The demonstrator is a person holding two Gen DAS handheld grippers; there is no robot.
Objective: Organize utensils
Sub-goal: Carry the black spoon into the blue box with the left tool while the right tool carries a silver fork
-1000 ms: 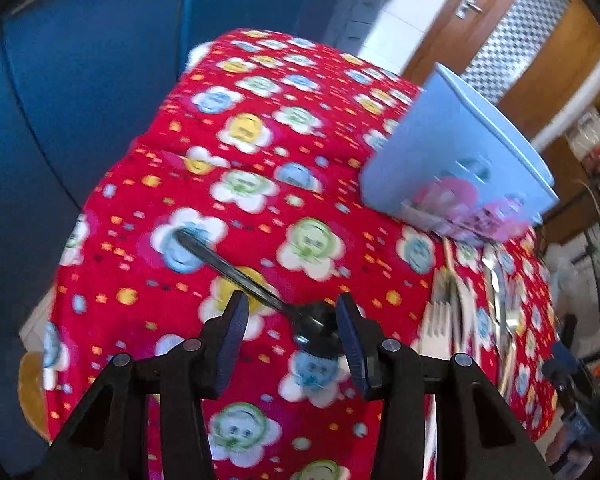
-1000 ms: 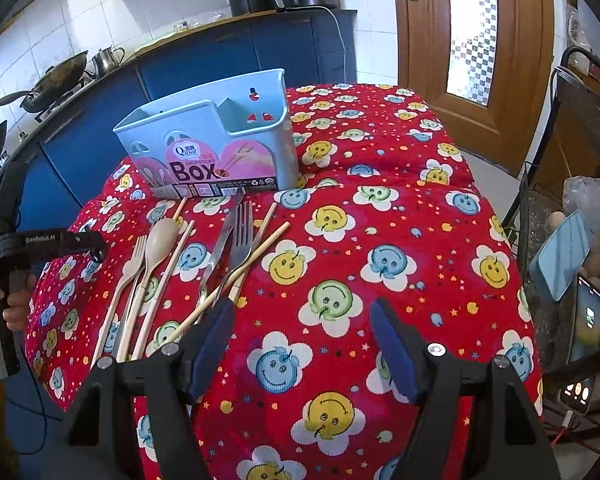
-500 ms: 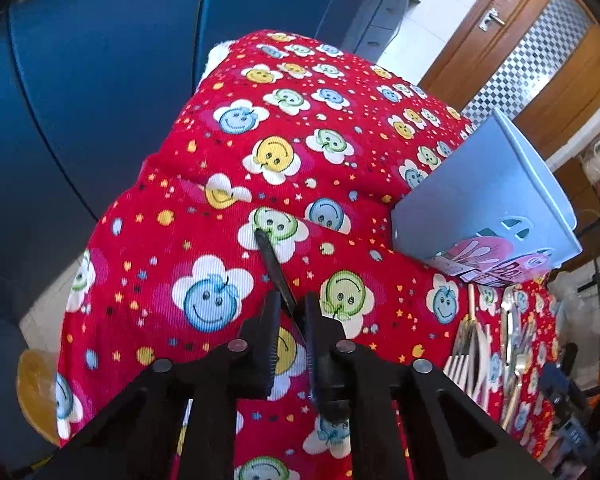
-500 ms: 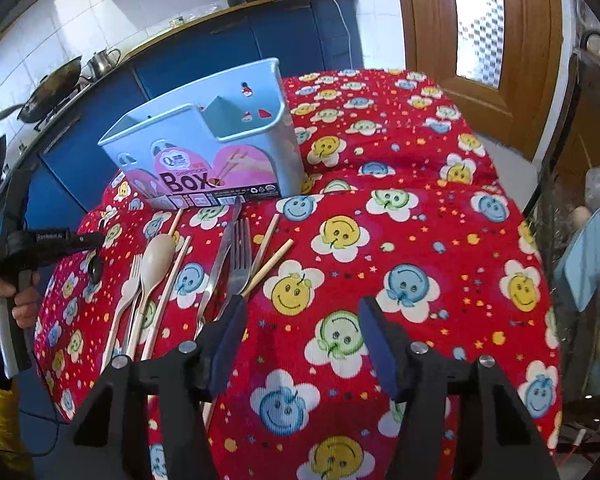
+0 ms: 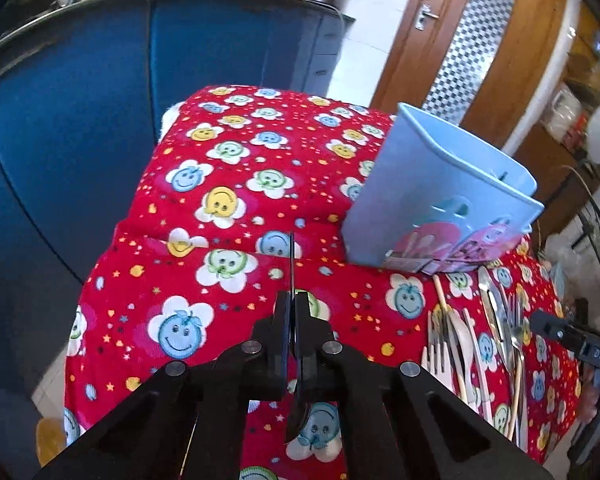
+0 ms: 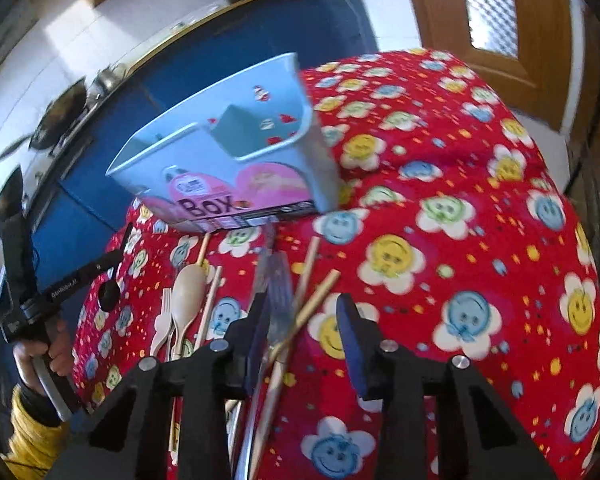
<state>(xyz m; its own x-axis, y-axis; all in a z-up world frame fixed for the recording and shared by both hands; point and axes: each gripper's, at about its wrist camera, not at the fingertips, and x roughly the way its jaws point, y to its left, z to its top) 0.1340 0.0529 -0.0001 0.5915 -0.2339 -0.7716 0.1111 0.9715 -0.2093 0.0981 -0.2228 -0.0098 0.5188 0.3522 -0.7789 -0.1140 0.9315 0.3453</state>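
Note:
My left gripper (image 5: 292, 300) is shut on a black spoon (image 5: 291, 256). Its thin handle points away over the red cloth, and its bowl (image 6: 109, 294) hangs under the fingers. A light blue utensil box (image 5: 432, 200) stands to the right of it, its compartments showing nothing inside in the right wrist view. My right gripper (image 6: 304, 320) hangs low over the row of utensils in front of the box (image 6: 228, 152). Its jaws are closing, with a metal fork (image 6: 280, 292) and a wooden chopstick (image 6: 318, 296) between them. The pads do not press on either.
More utensils lie left of the right gripper: a wooden spoon (image 6: 188, 288), a pale fork (image 6: 162, 320) and another chopstick (image 6: 210, 304). The red smiley tablecloth (image 6: 480, 240) drops off at its edges. Blue cabinets (image 5: 80, 120) stand behind, and a wooden door (image 5: 480, 40) lies further back.
The left jaws closed on the black spoon and rolled, so its handle now points straight away. The right gripper moved left over the fork and chopsticks, and its jaws narrowed.

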